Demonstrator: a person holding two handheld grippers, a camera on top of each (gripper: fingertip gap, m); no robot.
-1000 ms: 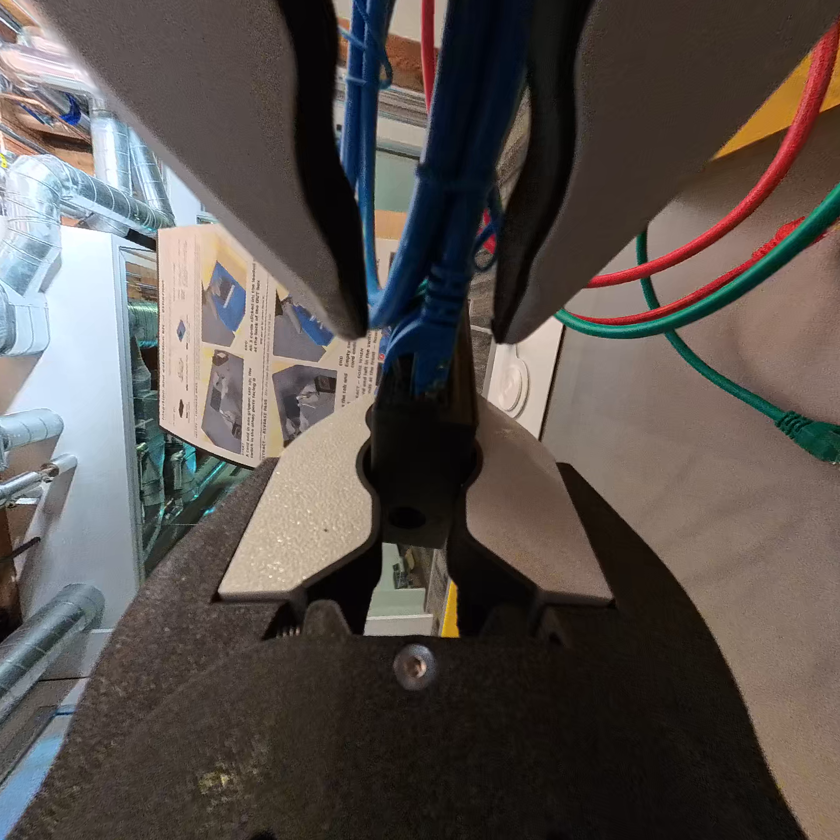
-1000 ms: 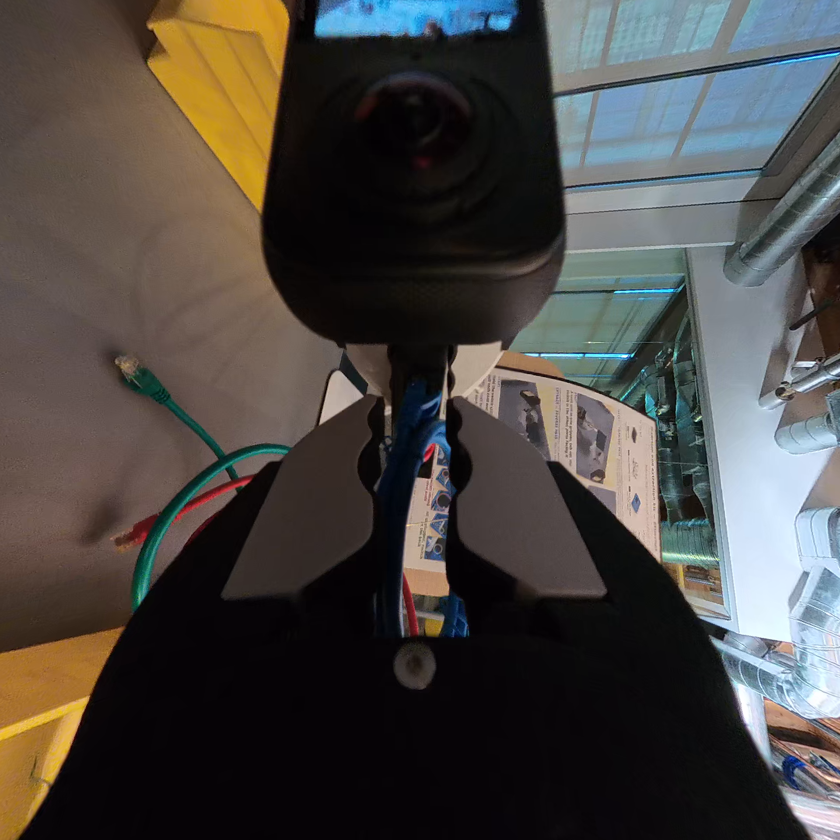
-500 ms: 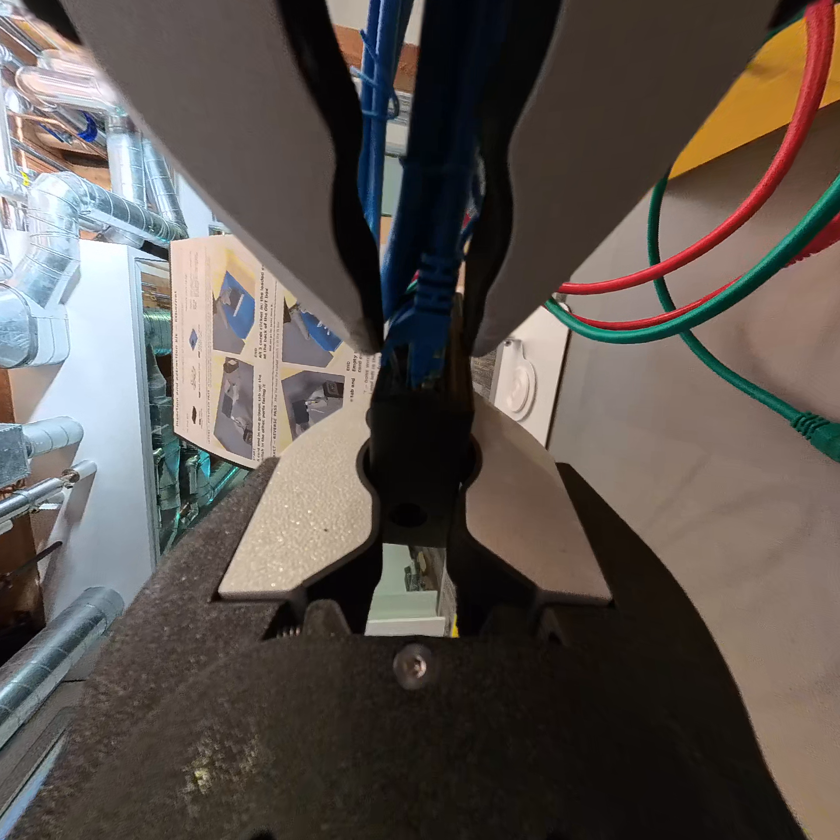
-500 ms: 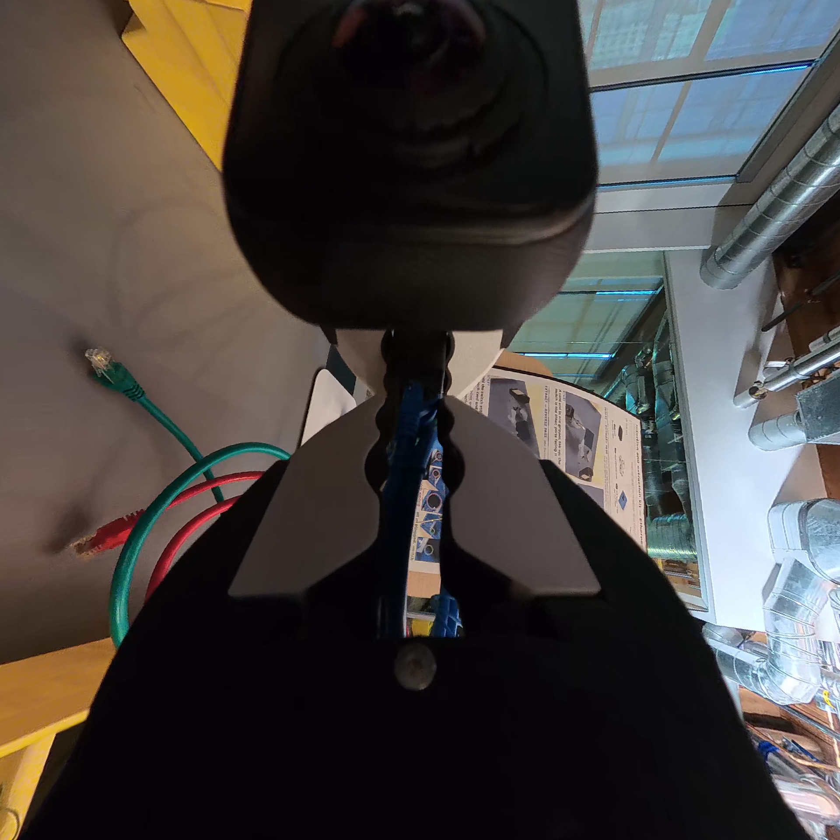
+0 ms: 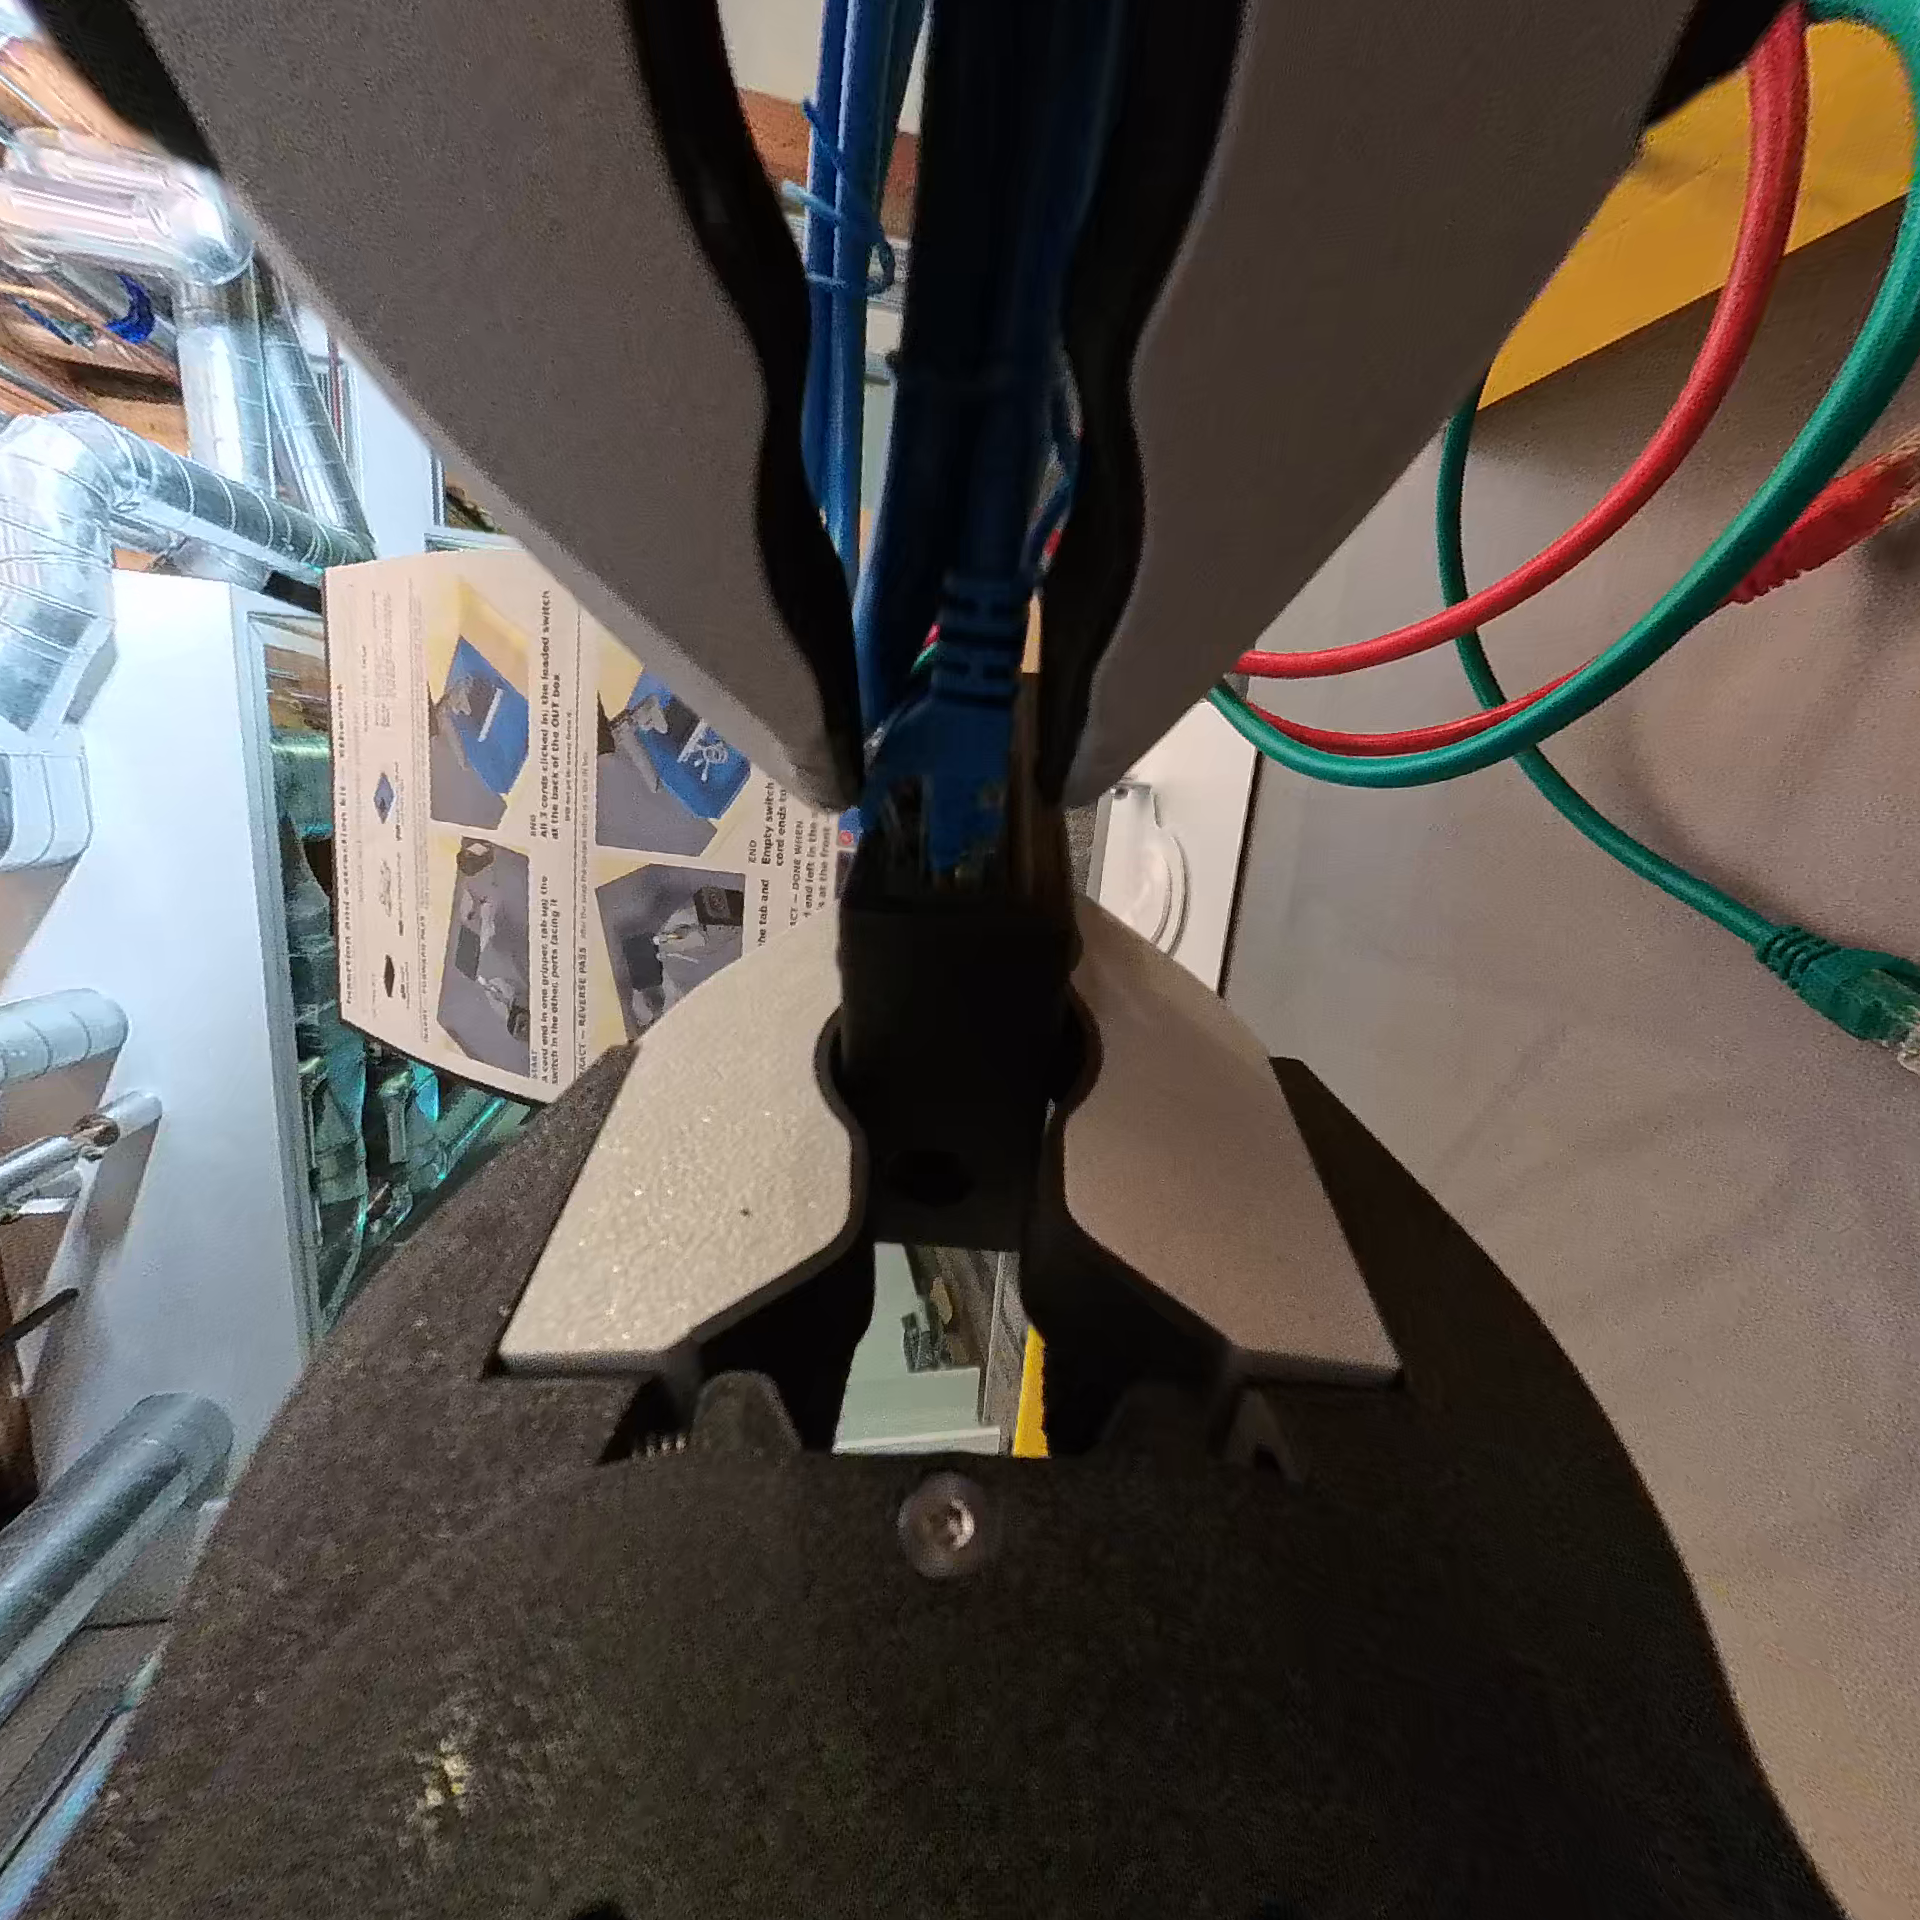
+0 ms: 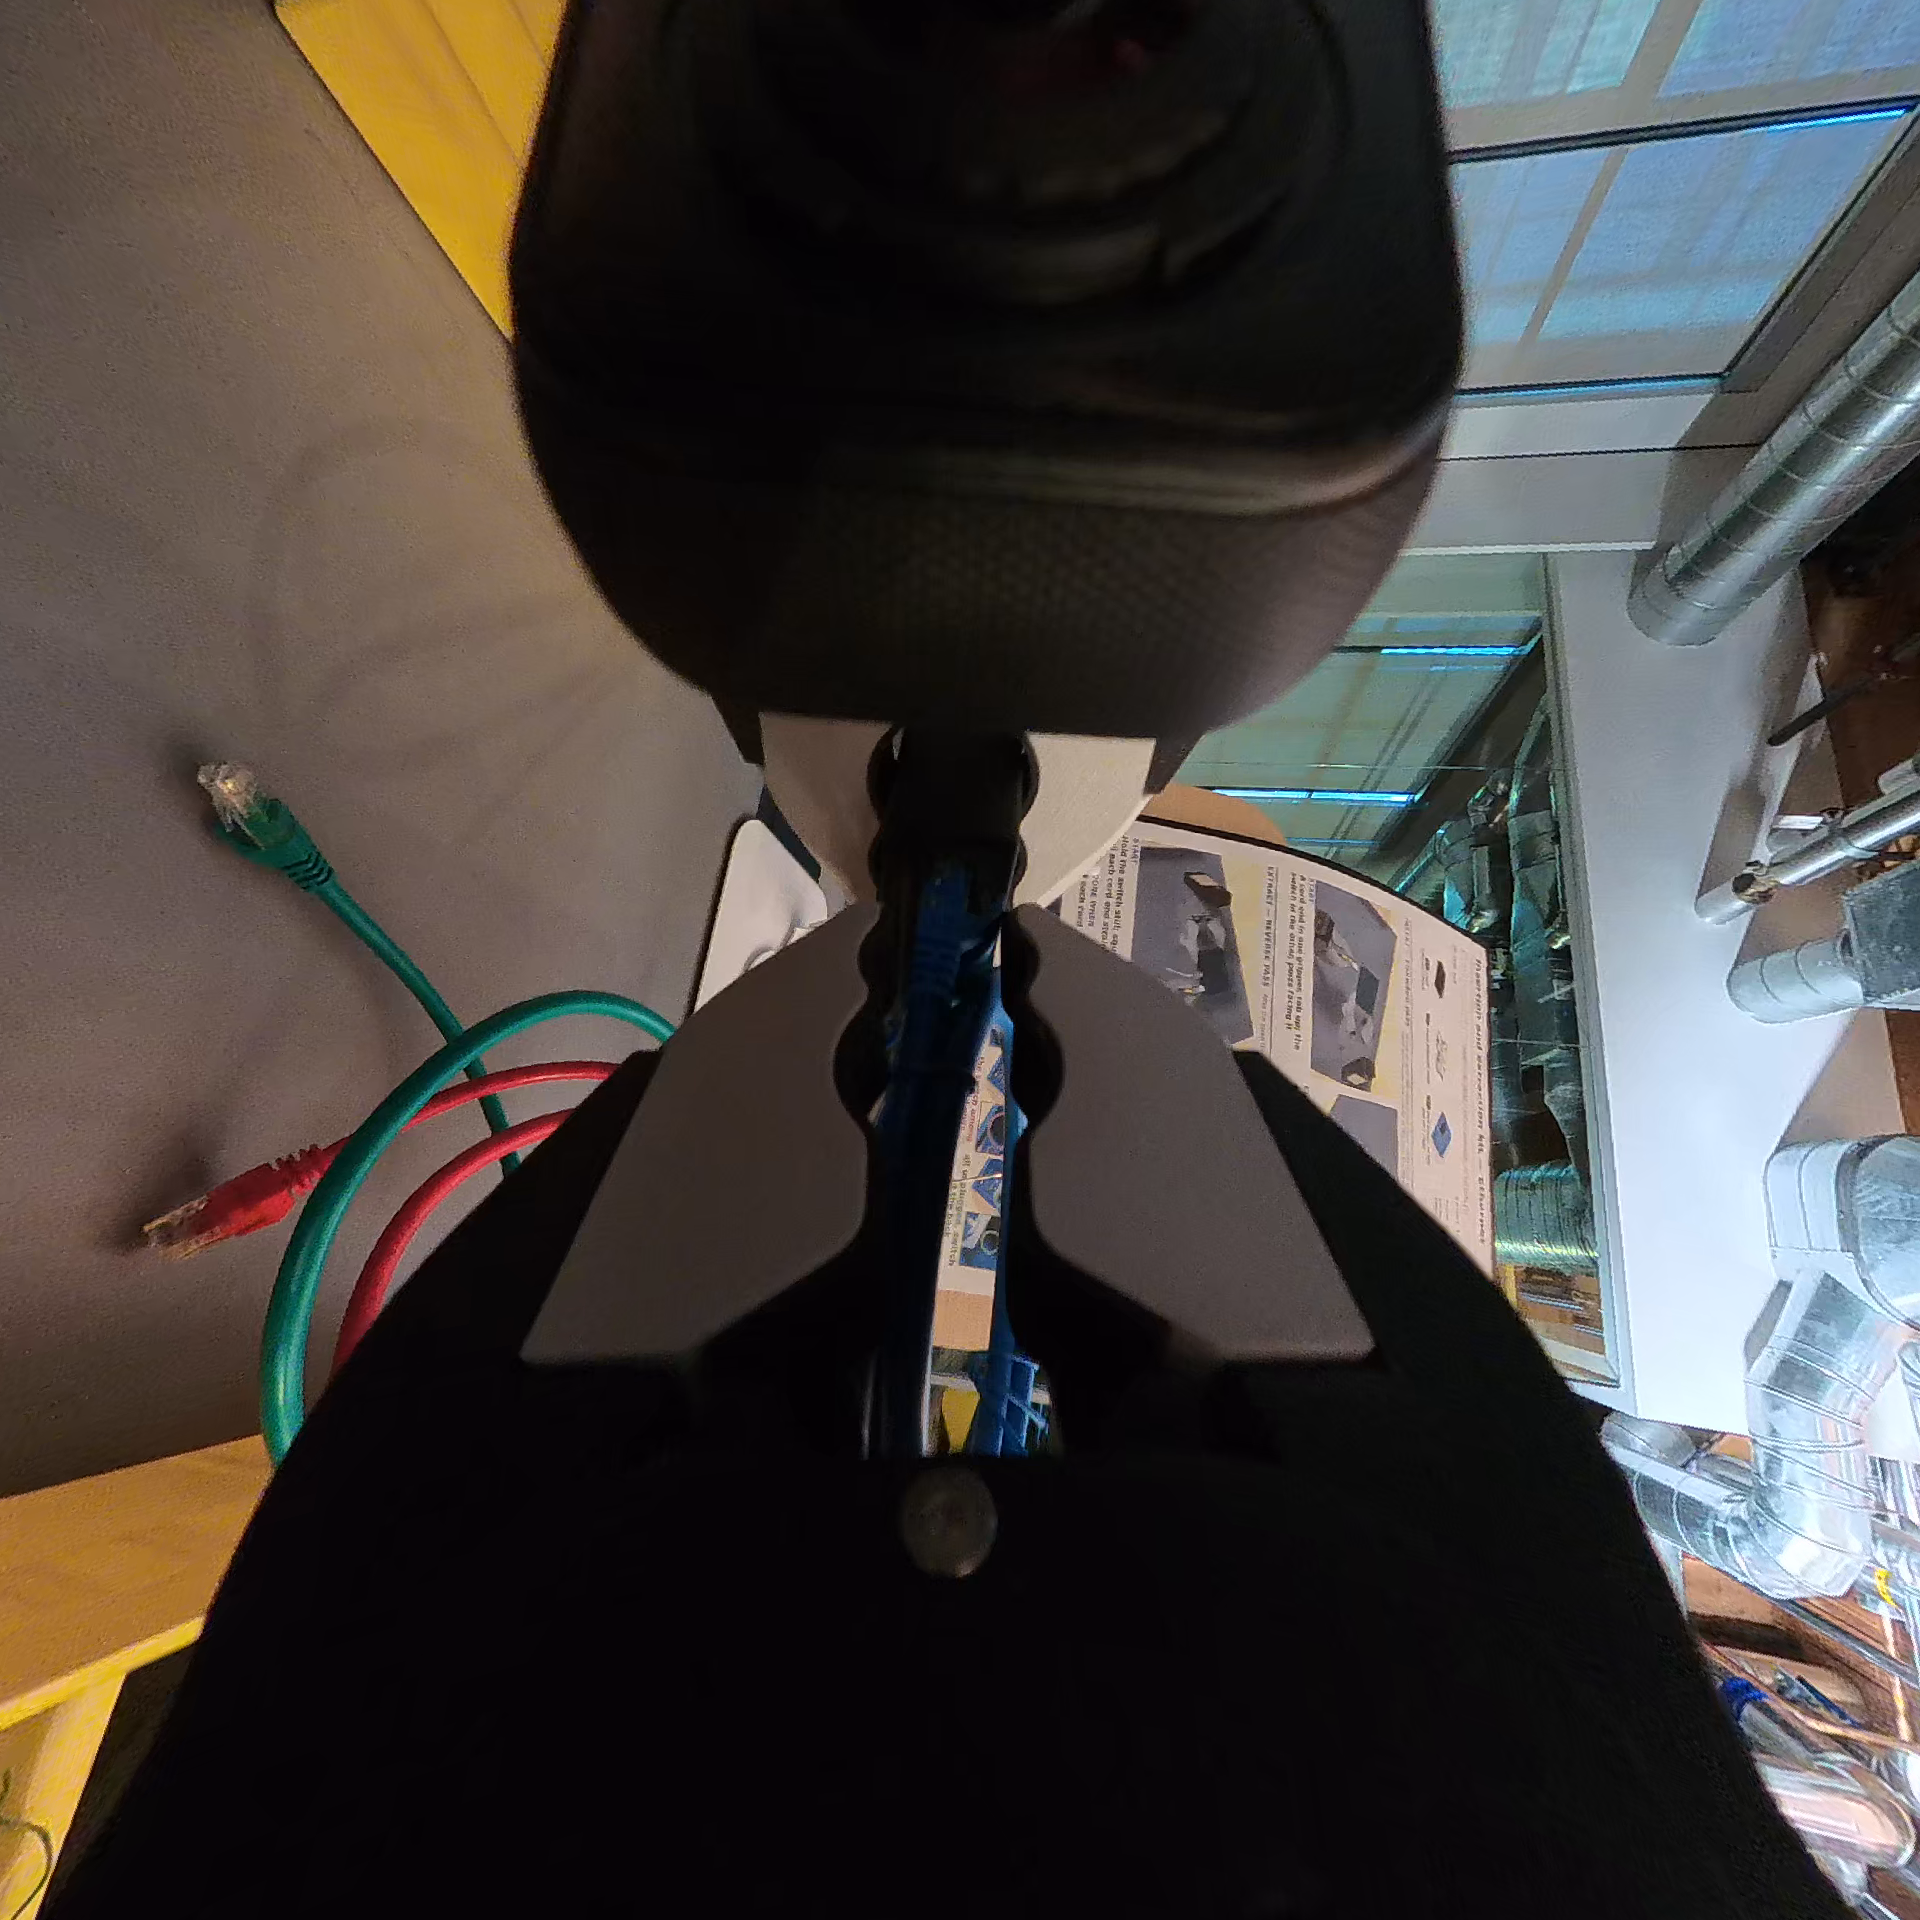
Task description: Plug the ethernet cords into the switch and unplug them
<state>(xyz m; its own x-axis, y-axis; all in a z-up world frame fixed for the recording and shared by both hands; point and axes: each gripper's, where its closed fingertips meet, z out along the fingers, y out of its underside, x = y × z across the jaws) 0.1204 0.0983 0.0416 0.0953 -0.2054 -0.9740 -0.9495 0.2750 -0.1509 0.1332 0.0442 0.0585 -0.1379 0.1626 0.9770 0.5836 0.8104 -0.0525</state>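
My left gripper (image 5: pixel 951 935) is shut on the small black switch (image 5: pixel 951 1039), held upright between its grey fingers. My right gripper (image 5: pixel 956 790) comes in from above, shut on the blue ethernet cord (image 5: pixel 971 665) just behind its plug. The plug's tip meets the switch's port face; its depth is hidden. In the right wrist view my right gripper (image 6: pixel 940 925) clamps the blue cord (image 6: pixel 935 966), with the switch (image 6: pixel 951 800) and the left gripper's camera beyond. A green cord (image 5: pixel 1558 831) and a red cord (image 5: pixel 1662 468) lie loose on the mat, plugs free (image 6: pixel 260 821) (image 6: pixel 229 1216).
A grey mat (image 5: pixel 1558 1247) covers a yellow table (image 5: pixel 1662 229). A printed instruction sheet (image 5: pixel 499 810) stands behind the grippers, with a white object (image 5: pixel 1174 831) beside it. More blue cable (image 5: pixel 831 260) hangs behind. Metal ducts (image 6: pixel 1766 478) run in the background. Left tips to right tips: about 6 cm.
My right gripper's fingers have narrowed around the blue cord behind its plug. The two grippers have come closer together; the left gripper's camera fills more of the right wrist view.
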